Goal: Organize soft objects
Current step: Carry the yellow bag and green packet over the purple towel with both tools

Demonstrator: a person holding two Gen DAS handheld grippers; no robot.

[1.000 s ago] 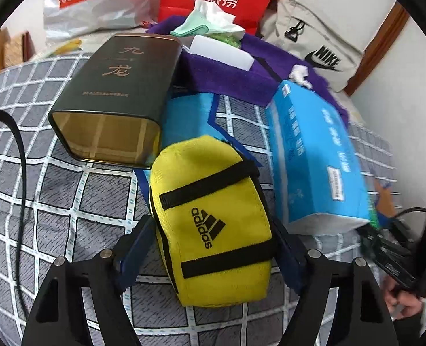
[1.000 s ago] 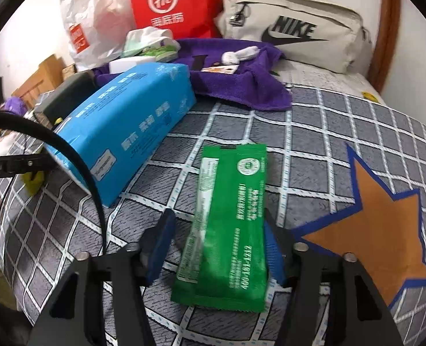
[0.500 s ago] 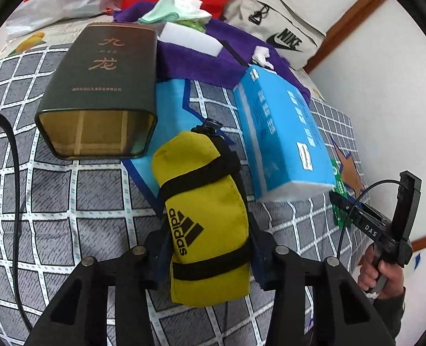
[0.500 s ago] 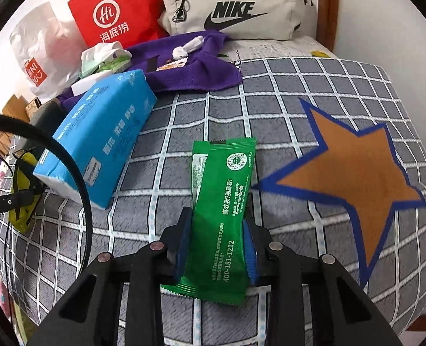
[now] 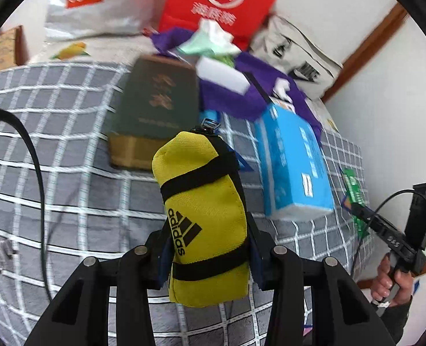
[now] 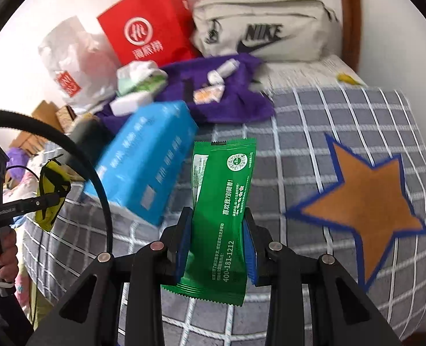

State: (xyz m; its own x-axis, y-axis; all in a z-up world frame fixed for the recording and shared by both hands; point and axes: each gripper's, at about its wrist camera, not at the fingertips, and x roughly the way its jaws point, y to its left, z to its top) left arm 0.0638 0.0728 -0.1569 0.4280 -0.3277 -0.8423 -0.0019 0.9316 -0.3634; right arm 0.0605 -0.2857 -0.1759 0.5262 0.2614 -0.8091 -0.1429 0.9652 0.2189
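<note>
My left gripper [image 5: 210, 248] is shut on a yellow Adidas pouch [image 5: 204, 219] with black straps and holds it upright above the checked bedspread [image 5: 68, 173]. My right gripper [image 6: 216, 245] is shut on a flat green packet [image 6: 221, 207], which stands up between the blue pads, off the bed. In the left wrist view the right gripper [image 5: 385, 230] shows at the far right, held by a hand, with the green packet [image 5: 354, 186] in it. At the left edge of the right wrist view the left gripper [image 6: 40, 201] carries the yellow pouch [image 6: 50, 190].
A blue tissue pack [image 5: 293, 173] lies between the two grippers, a dark green tin [image 5: 155, 115] behind the pouch. Behind them are a purple towel [image 6: 221, 98] with small items, a Nike bag [image 6: 264, 37], a red paper bag [image 6: 149, 28] and a white plastic bag [image 6: 71, 57]. An orange star [image 6: 362, 201] marks the bedspread.
Both grippers went from open around their objects to shut on them. The pouch and the green packet have been lifted off the bedspread.
</note>
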